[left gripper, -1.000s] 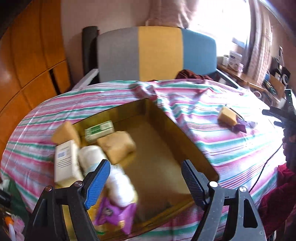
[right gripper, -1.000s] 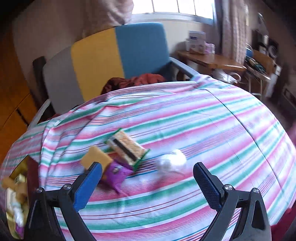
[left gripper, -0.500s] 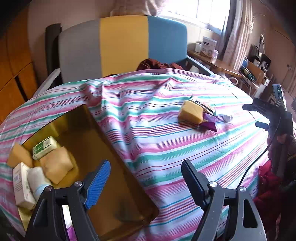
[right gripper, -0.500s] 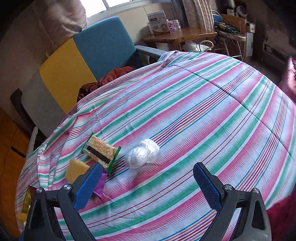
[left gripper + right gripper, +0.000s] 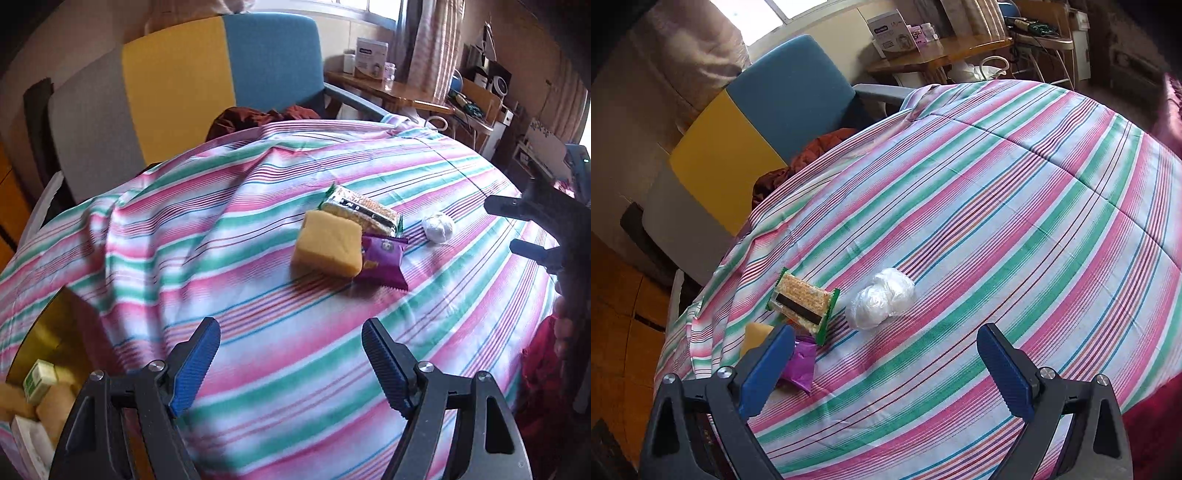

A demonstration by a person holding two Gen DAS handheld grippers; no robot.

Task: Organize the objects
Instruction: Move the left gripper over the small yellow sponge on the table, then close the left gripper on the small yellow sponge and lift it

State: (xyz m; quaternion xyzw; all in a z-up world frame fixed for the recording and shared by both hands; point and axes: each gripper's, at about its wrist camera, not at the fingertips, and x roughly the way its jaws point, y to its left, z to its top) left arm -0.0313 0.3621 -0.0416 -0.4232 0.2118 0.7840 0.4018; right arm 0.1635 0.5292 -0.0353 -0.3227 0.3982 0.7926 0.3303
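Observation:
On the striped cloth lie a yellow sponge (image 5: pixel 327 245), a purple packet (image 5: pixel 384 262), a green-edged cracker pack (image 5: pixel 364 211) and a white plastic-wrapped ball (image 5: pixel 437 228). My left gripper (image 5: pixel 290 356) is open and empty, above the cloth short of them. My right gripper (image 5: pixel 886 360) is open and empty, just short of the wrapped ball (image 5: pixel 881 297); the cracker pack (image 5: pixel 801 301) lies left of it, the sponge (image 5: pixel 757 334) and purple packet (image 5: pixel 799 363) partly behind my left finger. The right gripper also shows in the left wrist view (image 5: pixel 517 229).
A gold tray (image 5: pixel 51 332) at the lower left holds a green box (image 5: pixel 38 376), sponges and a white box. A grey, yellow and blue chair (image 5: pixel 184 85) with a red cloth stands behind the table. A cluttered wooden desk (image 5: pixel 938 51) is at the back right.
My left gripper has swung right, away from the tray toward the loose items. My right gripper has come nearer to the wrapped ball. Both stay open.

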